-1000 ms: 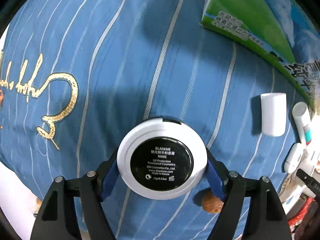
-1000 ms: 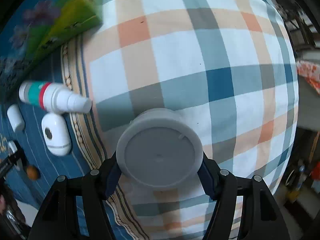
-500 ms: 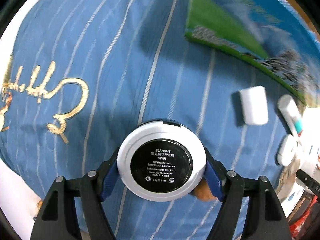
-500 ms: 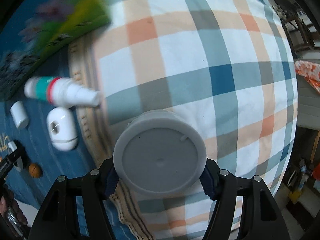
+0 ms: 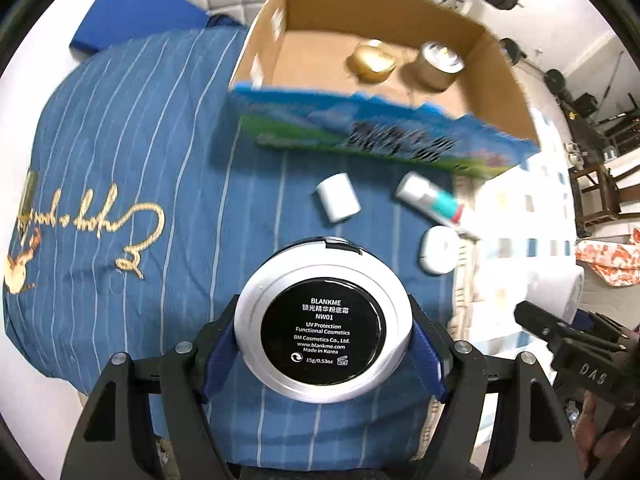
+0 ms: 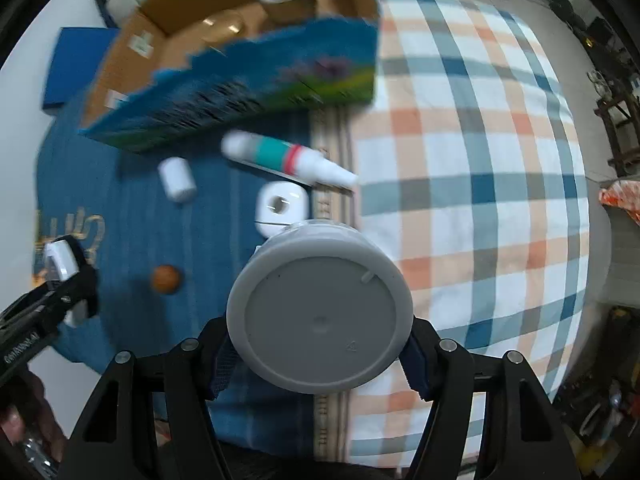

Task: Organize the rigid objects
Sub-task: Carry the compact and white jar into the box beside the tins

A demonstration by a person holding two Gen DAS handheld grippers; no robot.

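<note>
Both grippers have risen from the cloth. The left gripper point(image 5: 323, 340) clamps a round white compact with black label point(image 5: 322, 326); the right gripper point(image 6: 318, 340) clamps a round grey plastic jar point(image 6: 319, 316). The open brown cardboard box point(image 5: 516, 92) lies ahead of both, about equally near.

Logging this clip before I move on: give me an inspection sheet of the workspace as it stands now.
Surface: blue striped cloth beside a checked cloth.
Job's things: round white compact and grey round jar, both held; gold jar and glass jar inside the cardboard box.
Clutter: white cap, tube, small white case, brown nut, all lying on the blue cloth.
Grippers: left hand-held gripper clamps the compact; right hand-held gripper clamps the grey jar.
Cables: nothing seen.
Surroundings: blue pad, dark furniture.
</note>
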